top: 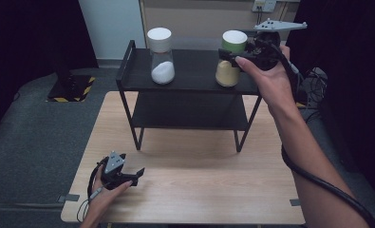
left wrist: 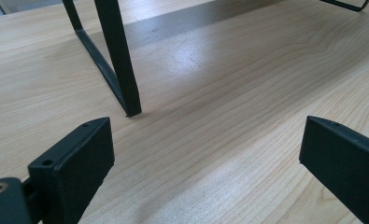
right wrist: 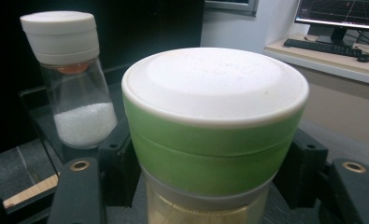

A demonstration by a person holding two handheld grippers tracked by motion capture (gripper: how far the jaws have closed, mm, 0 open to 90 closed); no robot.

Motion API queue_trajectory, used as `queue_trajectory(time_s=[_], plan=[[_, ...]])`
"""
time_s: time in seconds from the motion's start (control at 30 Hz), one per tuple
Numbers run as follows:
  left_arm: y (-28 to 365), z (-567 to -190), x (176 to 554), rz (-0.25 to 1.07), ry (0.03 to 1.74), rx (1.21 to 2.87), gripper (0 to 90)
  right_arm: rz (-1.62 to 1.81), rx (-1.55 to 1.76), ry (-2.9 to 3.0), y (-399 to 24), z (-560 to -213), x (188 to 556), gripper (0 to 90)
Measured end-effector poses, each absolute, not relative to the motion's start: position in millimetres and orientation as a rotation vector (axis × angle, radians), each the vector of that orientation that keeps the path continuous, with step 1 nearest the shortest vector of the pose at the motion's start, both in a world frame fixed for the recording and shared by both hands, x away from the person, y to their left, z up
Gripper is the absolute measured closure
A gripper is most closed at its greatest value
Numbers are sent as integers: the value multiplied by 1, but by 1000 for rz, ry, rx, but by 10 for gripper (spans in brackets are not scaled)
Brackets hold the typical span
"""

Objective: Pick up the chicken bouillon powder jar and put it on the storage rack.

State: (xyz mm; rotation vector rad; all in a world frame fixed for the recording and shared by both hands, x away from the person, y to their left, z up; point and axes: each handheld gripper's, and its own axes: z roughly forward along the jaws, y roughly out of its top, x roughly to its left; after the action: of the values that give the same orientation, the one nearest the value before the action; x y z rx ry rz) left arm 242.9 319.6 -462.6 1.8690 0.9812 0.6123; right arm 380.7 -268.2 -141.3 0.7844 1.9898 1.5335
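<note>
A jar with a green band and white lid (top: 233,43) and yellowish contents is at the right end of the black rack's top shelf (top: 194,66). My right gripper (top: 230,56) is shut on it just under the lid, held in a hand that comes in from the right. In the right gripper view the jar (right wrist: 215,130) stands close up between the two black jaws. A clear jar with a white lid and white grains (top: 162,57) (right wrist: 74,93) stands on the same shelf to the left. My left gripper (top: 136,175) (left wrist: 205,154) rests open on the table, nothing between its jaws.
The rack has a lower shelf (top: 190,114) and thin legs; one leg (left wrist: 121,70) stands just ahead of the left gripper. The wooden table (top: 199,190) stretches between the rack and the front edge. A cable (top: 318,180) trails along the right forearm.
</note>
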Motion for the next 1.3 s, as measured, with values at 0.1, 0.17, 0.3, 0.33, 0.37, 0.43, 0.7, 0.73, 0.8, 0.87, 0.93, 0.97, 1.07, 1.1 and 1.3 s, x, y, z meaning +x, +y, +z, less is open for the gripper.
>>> queue_trajectory(time_s=[0.1,0.17,0.3,0.33,0.37,0.43,0.7,0.73,0.8,0.87,0.93,0.97,1.07,1.1,1.3], plan=[[319,-462,243,612,979,1870,21,1542,793,1986,-269,-144,382,350],[320,-462,243,612,979,1869,21,1547,794,1987,-270,-145,383,350],[319,-462,243,609,981,1869,21,1559,811,1983,-272,-146,383,349],[319,-462,243,609,980,1870,21,1561,813,1982,-272,-146,383,349],[319,-462,243,609,978,1872,21,1560,814,1982,-272,-146,383,348],[318,-462,243,608,976,1874,21,1555,812,1983,-271,-146,383,348],[316,-463,244,605,971,1887,21,1543,798,1989,-271,-145,382,346],[316,-463,244,605,968,1889,22,1543,798,1989,-272,-145,382,345],[316,-463,244,604,967,1892,22,1545,802,1989,-271,-144,382,344],[315,-463,244,603,966,1895,22,1545,803,1989,-271,-144,382,343],[315,-462,244,603,964,1896,21,1547,806,1989,-271,-144,382,343],[316,-462,244,603,964,1896,21,1546,806,1989,-271,-144,382,341],[316,-462,244,605,963,1894,21,1547,807,1990,-271,-144,383,303],[316,-462,244,605,963,1893,21,1545,810,1990,-270,-143,382,271],[316,-461,243,610,960,1896,22,1508,823,1974,-266,-141,378,118]])
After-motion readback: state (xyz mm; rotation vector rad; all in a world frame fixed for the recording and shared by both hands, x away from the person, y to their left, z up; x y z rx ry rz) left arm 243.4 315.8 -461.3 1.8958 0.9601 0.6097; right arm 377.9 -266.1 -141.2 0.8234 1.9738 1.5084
